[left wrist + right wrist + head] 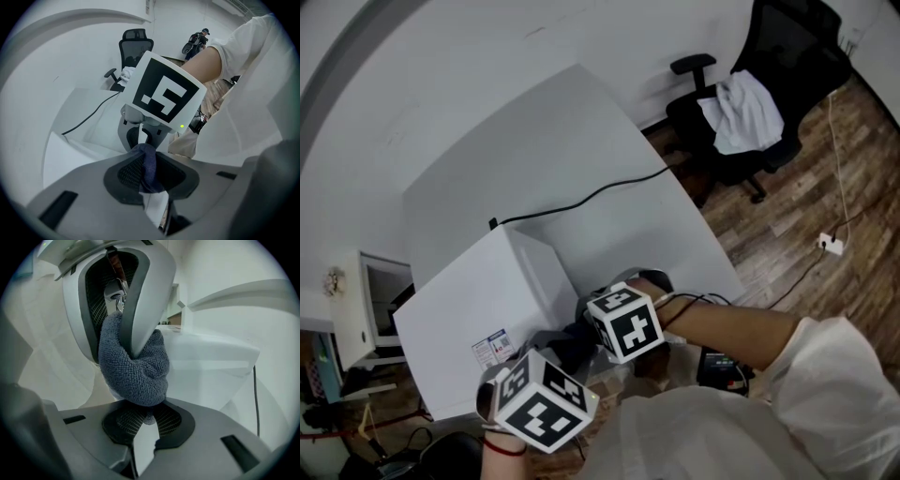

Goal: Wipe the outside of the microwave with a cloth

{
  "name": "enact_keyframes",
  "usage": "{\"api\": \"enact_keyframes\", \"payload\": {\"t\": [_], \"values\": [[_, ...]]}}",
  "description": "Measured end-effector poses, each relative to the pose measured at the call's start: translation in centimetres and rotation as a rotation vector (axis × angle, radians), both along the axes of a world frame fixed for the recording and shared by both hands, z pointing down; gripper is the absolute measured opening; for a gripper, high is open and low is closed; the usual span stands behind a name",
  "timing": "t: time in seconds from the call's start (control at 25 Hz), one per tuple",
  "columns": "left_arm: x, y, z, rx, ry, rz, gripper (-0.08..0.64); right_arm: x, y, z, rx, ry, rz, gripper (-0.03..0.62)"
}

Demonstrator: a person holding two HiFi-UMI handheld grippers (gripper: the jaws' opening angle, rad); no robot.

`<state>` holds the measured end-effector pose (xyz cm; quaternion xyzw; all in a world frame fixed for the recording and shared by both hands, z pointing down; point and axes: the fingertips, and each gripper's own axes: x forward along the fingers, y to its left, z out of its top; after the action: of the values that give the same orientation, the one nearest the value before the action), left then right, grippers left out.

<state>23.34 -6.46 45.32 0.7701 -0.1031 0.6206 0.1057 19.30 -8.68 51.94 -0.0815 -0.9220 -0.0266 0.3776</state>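
Observation:
A white microwave (478,300) stands on the white table (609,141), and both grippers are at its near right corner. A dark blue-grey cloth (572,349) is bunched between them. In the left gripper view a fold of the cloth (146,166) is pinched in my left gripper (145,180), with the right gripper's marker cube (166,93) just beyond. In the right gripper view the cloth (136,366) hangs as a thick wad. My right gripper (143,420) is shut on its lower end, and the left gripper's fingers (136,296) clamp its top. The microwave's white side (211,366) lies behind it.
A black cable (581,202) runs from the back of the microwave across the table. A black office chair (769,141) with a white garment (741,108) stands on the wooden floor at the upper right. A power strip (832,244) lies on the floor. A white cabinet (375,309) is at the left.

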Motion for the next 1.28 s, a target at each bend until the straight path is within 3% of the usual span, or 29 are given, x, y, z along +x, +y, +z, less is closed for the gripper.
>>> {"api": "enact_keyframes", "payload": {"t": [0.48,0.64,0.8,1.0,1.16,1.28], "values": [[-0.3,3.2,-1.5,-0.031,0.081,0.012,0.071,0.4,3.8,-0.9,-0.042,0.028,-0.046,0.064],[-1.9,3.6,-3.4,-0.017,0.123,-0.005,0.071,1.0,4.0,-3.0,-0.025,0.035,-0.065,0.064],[-5.8,2.2,-6.0,0.051,0.183,-0.108,0.069,0.9,3.1,-6.7,0.033,0.038,-0.082,0.064],[-10.4,-0.8,-8.4,0.167,0.31,-0.237,0.069,-1.5,0.0,-11.8,0.153,0.024,-0.087,0.064],[-13.5,-3.8,-8.6,0.319,0.358,-0.213,0.071,-4.4,-2.9,-12.5,0.221,0.058,-0.083,0.064],[-15.0,-5.5,-6.8,0.354,0.382,-0.187,0.071,-5.7,-4.7,-11.0,0.241,0.143,-0.096,0.064]]}}
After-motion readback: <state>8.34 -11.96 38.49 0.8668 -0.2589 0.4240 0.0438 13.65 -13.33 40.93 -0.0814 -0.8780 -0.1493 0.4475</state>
